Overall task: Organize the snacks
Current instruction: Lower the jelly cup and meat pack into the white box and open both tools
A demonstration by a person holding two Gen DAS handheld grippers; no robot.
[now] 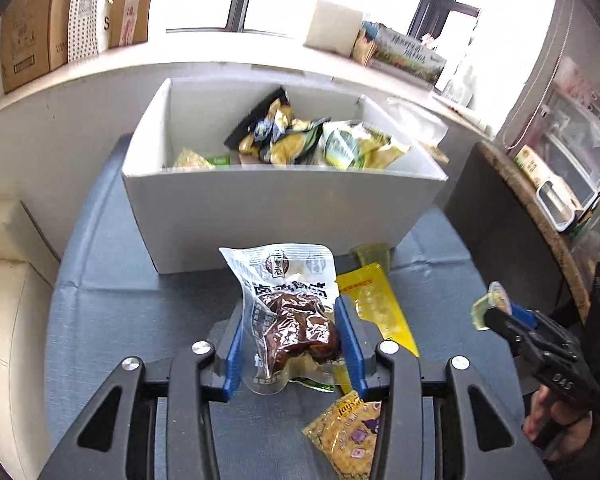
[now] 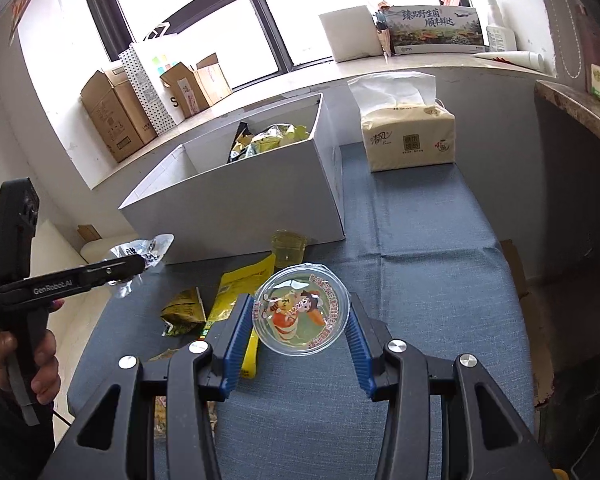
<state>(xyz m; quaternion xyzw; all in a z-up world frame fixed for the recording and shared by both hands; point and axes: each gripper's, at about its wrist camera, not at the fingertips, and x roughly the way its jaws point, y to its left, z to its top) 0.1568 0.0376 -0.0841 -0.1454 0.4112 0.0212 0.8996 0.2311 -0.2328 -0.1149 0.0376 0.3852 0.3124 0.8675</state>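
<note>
On the blue-grey cloth of the table (image 2: pixel 420 248), both grippers are loaded and held up off the surface. The left gripper (image 1: pixel 290 344) has its blue pads pressed against a clear vacuum pouch of dark braised meat (image 1: pixel 292 312), which stands upright between them with its printed top toward the white cardboard box (image 1: pixel 260 208). The right gripper (image 2: pixel 300 316) is clamped on a round jelly cup (image 2: pixel 300 310), its cartoon-printed foil lid facing the camera. That box sits at the far side of the table, open at the top, and already has a heap of yellow and green snack packets (image 1: pixel 320 144) inside.

Still lying on the cloth near the box's front wall are a yellow sachet (image 1: pixel 374 304), a second, pale yellowish jelly cup (image 2: pixel 289 245) right against the box, a crumpled green-gold packet (image 2: pixel 184 312) and a yellow Lay's-type bag (image 1: pixel 346 432) nearest me. Beside the box to the right stands a soft pack of tissues (image 2: pixel 408 136). Brown cartons (image 2: pixel 116 120) line the windowsill behind.
</note>
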